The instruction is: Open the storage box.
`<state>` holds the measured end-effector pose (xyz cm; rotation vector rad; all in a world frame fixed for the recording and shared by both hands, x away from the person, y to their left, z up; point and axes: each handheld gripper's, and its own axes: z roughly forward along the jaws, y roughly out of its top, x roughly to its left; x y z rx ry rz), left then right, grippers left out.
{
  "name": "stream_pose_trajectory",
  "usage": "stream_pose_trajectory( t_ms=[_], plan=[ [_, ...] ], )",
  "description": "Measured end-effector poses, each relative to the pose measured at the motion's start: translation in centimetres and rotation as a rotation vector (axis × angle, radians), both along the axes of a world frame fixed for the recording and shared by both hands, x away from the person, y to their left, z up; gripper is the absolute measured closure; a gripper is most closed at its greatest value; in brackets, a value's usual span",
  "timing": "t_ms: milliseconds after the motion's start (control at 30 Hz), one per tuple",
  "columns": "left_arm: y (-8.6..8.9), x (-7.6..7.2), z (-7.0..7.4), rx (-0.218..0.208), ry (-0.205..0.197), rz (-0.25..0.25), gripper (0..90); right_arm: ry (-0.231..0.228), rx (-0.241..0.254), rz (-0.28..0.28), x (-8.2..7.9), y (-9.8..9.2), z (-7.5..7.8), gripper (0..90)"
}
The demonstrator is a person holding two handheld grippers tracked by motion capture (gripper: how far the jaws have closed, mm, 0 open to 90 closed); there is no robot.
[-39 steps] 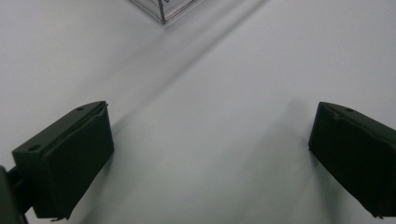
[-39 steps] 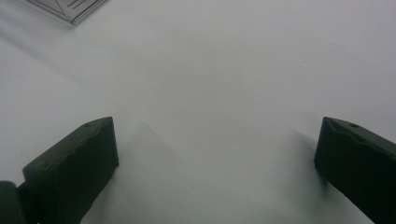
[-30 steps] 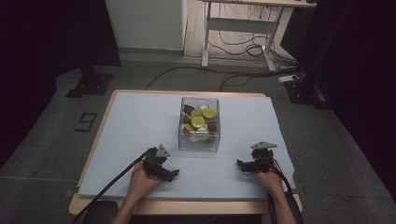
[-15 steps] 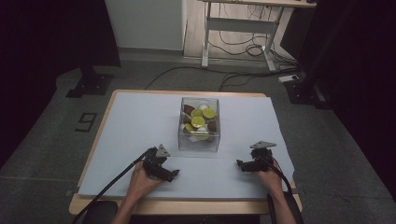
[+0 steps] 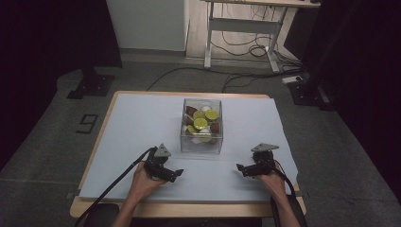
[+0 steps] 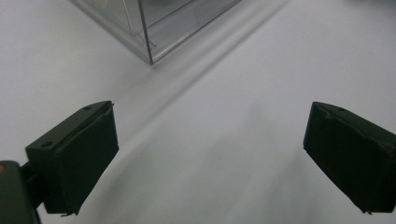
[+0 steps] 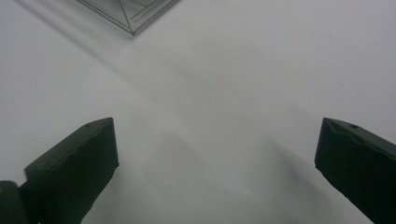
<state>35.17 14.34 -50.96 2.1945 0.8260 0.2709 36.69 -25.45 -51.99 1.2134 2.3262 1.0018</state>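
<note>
Left gripper [image 5: 171, 173] and right gripper [image 5: 244, 169]: jaws spread wide, empty, resting low on the near table [image 5: 142, 113], pointed inward. Clear box [image 5: 202, 125] centred beyond, roughly equidistant, corner toward each. Contents: yellow and brown pieces [image 5: 200, 124], possibly capsules. Hands flanking symmetrically.
</note>
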Motion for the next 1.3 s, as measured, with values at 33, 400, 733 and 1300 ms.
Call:
stream_pose_trajectory(
  t_ms=[33,400,733,1300],
  plan=[
    [0.0,0.0,0.1,0.001,-0.003,-0.002,3.2,0.001,0.006,0.005,0.0,0.0,0.0,0.0],
    [-1.4,0.2,1.1,0.014,-0.024,-0.048,5.9,-0.011,-0.017,0.053,-0.2,0.8,1.0,0.0],
    [-2.2,1.0,2.4,-0.008,-0.039,-0.061,10.6,-0.032,0.029,0.080,-0.1,1.5,2.4,0.0],
    [-3.6,2.5,3.5,-0.024,-0.049,-0.088,17.3,-0.055,0.071,0.182,0.3,4.1,4.2,12.5]
  ],
)
